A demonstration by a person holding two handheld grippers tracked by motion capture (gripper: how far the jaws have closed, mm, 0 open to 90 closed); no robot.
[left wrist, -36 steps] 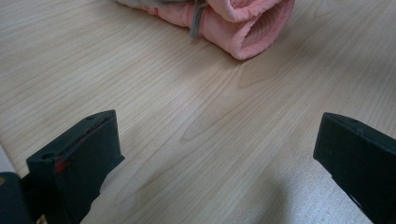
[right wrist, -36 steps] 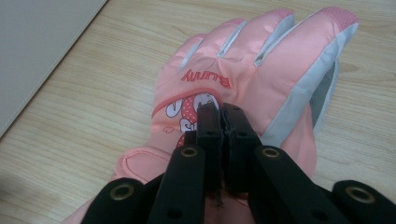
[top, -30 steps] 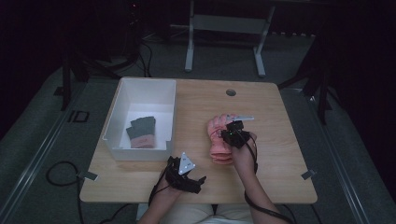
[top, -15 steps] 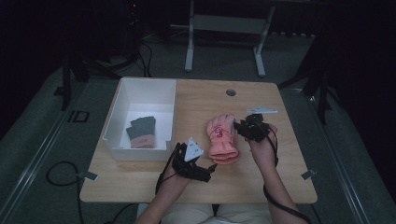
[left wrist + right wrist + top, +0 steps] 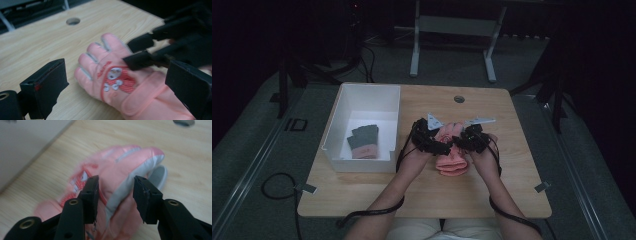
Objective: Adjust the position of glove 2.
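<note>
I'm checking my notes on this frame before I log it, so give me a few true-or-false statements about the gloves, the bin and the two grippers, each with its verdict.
1. The pink glove lies on the wooden table, outside the white bin. True.
2. The white bin is empty. False: a dark glove with a pink cuff lies in it.
3. The left gripper is open, its jaws on either side of the pink glove. True.
4. The right gripper is shut tight on the glove. False: its jaws stand apart, with the glove between them.
5. The bin stands to the right of the pink glove in the high view. False: it stands to the left.
</note>
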